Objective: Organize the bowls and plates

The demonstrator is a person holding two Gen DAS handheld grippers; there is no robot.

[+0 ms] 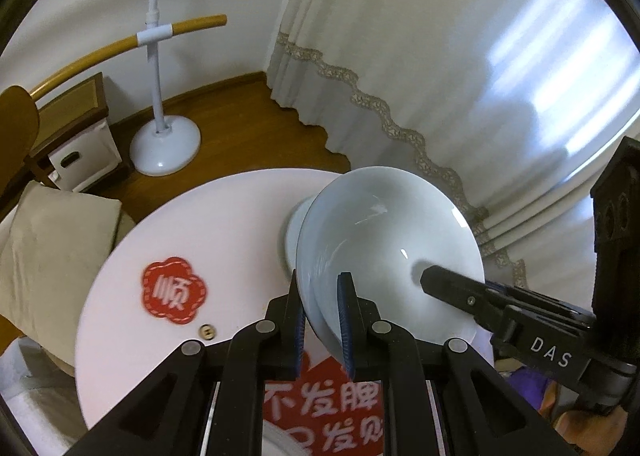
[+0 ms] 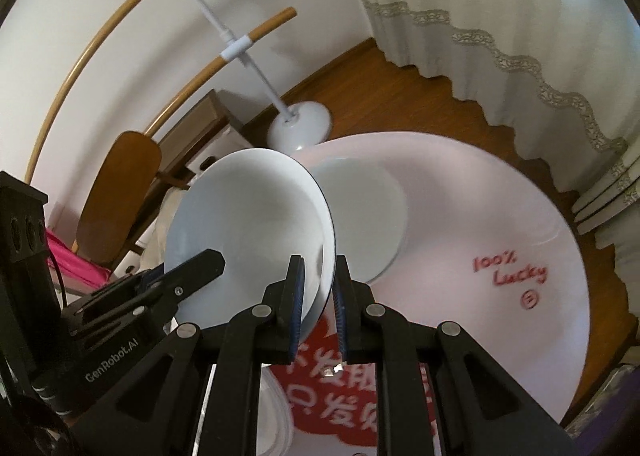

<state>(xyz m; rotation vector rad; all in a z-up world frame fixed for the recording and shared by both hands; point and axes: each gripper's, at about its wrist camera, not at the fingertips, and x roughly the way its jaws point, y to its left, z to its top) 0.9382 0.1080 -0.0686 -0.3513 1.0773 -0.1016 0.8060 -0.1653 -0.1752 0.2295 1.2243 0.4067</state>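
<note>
Both tongs grip one white bowl [image 1: 384, 252] by opposite rims, left tongs [image 1: 322, 320] and right tongs [image 2: 320, 308]; probably to steady it above the pink tabletop [image 1: 224, 224] at frame centre.

Home living room: lace-trimmed curtains [image 1: 400, 56], wooden floor [image 2: 400, 96], floor lamp [image 1: 160, 96].

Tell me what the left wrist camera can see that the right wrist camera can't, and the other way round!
Only the left wrist view shows the red flower-shaped sticker on the round pink table and the small white drawer box on the floor.

Only the right wrist view shows the red "100% Lucky" writing and a flat white plate lying on the table.

Both show the white bowl, pinched at its rim by the left gripper and the right gripper, plus the white stand base, the curtain and the wooden floor.
</note>
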